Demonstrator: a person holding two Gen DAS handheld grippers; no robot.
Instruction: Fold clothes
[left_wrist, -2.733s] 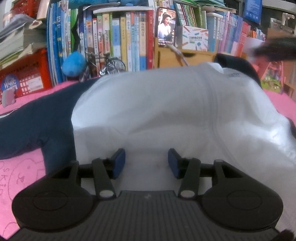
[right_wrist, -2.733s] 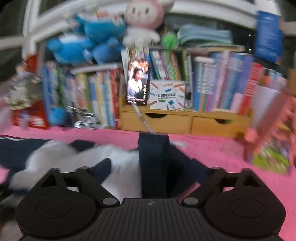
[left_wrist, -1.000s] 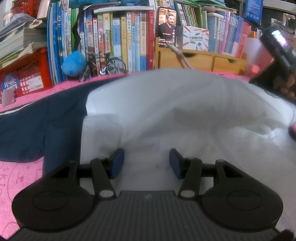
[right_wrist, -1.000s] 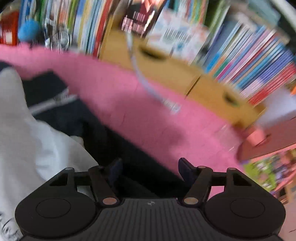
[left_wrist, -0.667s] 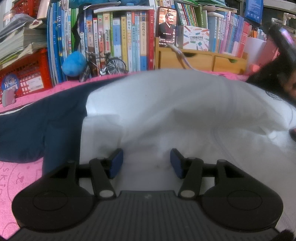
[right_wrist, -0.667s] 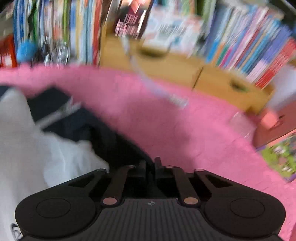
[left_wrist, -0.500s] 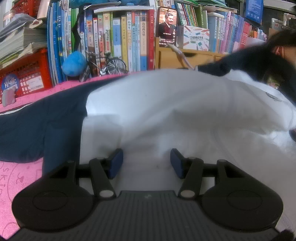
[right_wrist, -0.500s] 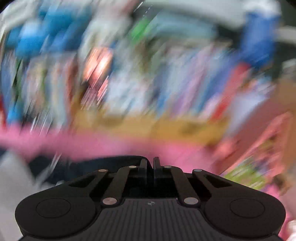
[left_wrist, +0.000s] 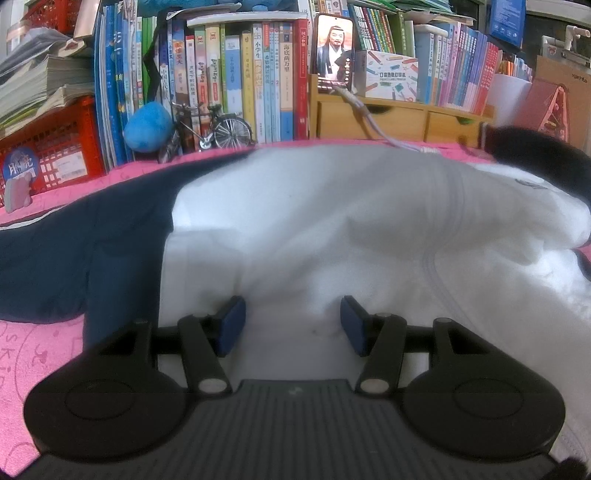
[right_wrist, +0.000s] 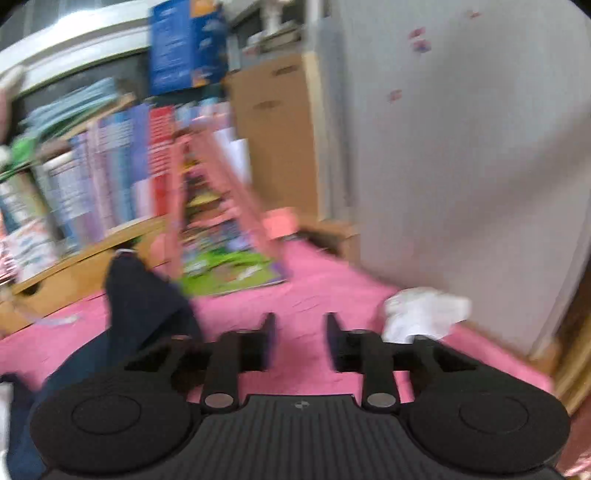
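A white and navy garment (left_wrist: 332, 229) lies spread across the pink bench (left_wrist: 33, 354), its white body toward the camera, one navy sleeve (left_wrist: 66, 251) trailing left and the other (right_wrist: 144, 306) lying out to the right in front of the bookshelf (left_wrist: 229, 74). The left gripper (left_wrist: 289, 325) sits low over the white hem, its blue pads (left_wrist: 231, 323) held apart with cloth bunched between them but not pinched. The right gripper (right_wrist: 297, 341), in a blurred view, has just been opening; nothing lies between its fingers, only pink cover beneath, and the right sleeve sits just to its left. A crumpled white cloth (right_wrist: 424, 314) rests near the wall. The step in hand appears to be folding the right sleeve inward. Done well, that means taking the sleeve near its cuff, carrying it flat across the white body, while the left gripper pins the hem so the garment does not slide.
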